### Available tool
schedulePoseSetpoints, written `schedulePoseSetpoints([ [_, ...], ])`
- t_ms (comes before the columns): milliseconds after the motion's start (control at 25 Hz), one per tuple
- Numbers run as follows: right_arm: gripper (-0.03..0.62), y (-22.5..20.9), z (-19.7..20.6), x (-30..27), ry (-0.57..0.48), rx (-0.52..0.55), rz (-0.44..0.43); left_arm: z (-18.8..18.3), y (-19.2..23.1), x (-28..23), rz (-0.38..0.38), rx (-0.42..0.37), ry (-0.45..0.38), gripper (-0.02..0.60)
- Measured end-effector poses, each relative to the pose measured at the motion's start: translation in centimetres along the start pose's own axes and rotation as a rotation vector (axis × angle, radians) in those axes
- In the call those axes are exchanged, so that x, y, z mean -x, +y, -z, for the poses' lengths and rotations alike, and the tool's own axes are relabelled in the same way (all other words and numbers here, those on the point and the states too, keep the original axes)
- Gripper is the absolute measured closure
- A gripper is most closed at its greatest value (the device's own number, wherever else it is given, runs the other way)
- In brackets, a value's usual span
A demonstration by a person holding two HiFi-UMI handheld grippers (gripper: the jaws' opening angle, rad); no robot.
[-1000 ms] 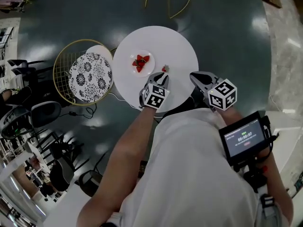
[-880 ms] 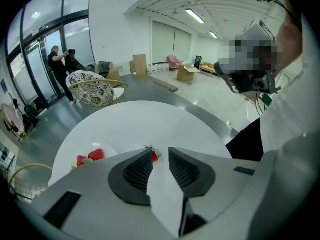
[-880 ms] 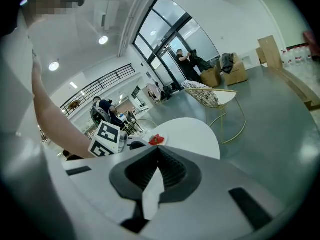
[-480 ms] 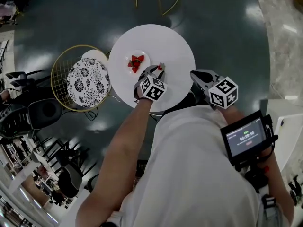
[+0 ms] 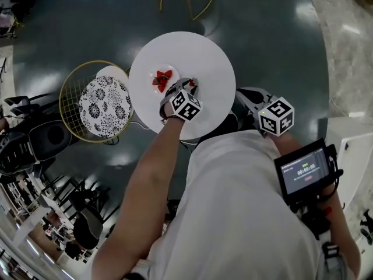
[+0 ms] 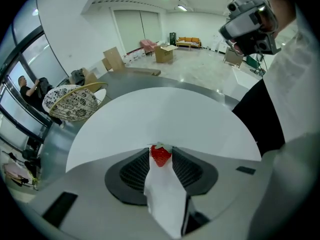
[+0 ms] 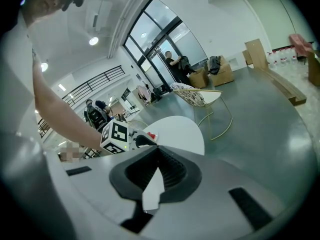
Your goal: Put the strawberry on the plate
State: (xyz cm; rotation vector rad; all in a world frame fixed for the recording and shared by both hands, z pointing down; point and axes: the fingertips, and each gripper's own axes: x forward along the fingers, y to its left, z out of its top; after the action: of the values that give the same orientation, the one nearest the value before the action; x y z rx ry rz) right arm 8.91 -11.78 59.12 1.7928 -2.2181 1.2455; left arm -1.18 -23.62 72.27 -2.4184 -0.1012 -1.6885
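Strawberry (image 6: 161,155), glossy red cone, green cap, on smooth round white table (image 6: 165,114), between left gripper (image 5: 187,86) jaws just parted, right gripper (image 7: 157,149) closed, empty.

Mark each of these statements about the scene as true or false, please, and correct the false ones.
1. The plate already holds strawberries. True.
2. Nothing is between the jaws of the left gripper. False: a strawberry sits between them, and they have just been opening.
3. The right gripper holds a strawberry. False: nothing is between its jaws.
4. A patterned cushion lies in the chair beside the table. True.
5. The table is square. False: it is round.
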Motion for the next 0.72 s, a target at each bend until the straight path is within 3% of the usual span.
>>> schedulePoseSetpoints([
  [320,0.588,-0.3,-0.1,0.0,0.006,0.004,0.004,-0.2,0.6,-0.7,-0.019,0.018,-0.013,0.457],
  [720,0.588,-0.2,0.3,0.0,0.017,0.024,-0.010,0.0,0.9,0.2,-0.058,0.180,-0.069,0.457],
])
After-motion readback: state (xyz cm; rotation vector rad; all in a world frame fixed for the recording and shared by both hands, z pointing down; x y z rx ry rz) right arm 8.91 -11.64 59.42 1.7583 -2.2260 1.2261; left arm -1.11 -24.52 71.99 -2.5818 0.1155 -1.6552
